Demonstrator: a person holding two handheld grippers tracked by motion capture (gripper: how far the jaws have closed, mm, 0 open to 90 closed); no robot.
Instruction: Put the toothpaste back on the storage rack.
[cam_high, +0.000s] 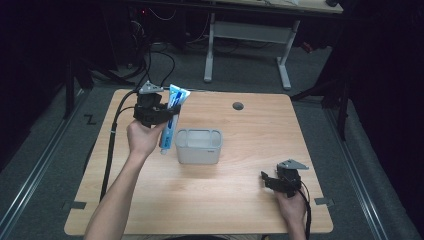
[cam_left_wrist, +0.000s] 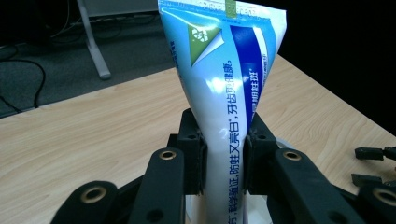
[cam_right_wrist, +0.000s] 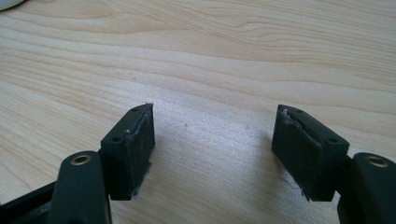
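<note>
now | toothpaste tube (cam_left_wrist: 224, 93) pinched upright in left tongs (cam_left_wrist: 224, 158) | right tongs (cam_right_wrist: 212, 149) spread, apart

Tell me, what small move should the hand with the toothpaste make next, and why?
Probably carry it a little to the right, over the white container. The left gripper is clamped on the toothpaste tube, which hangs cap down just left of the container's open top. The right gripper rests open on the table.
</note>
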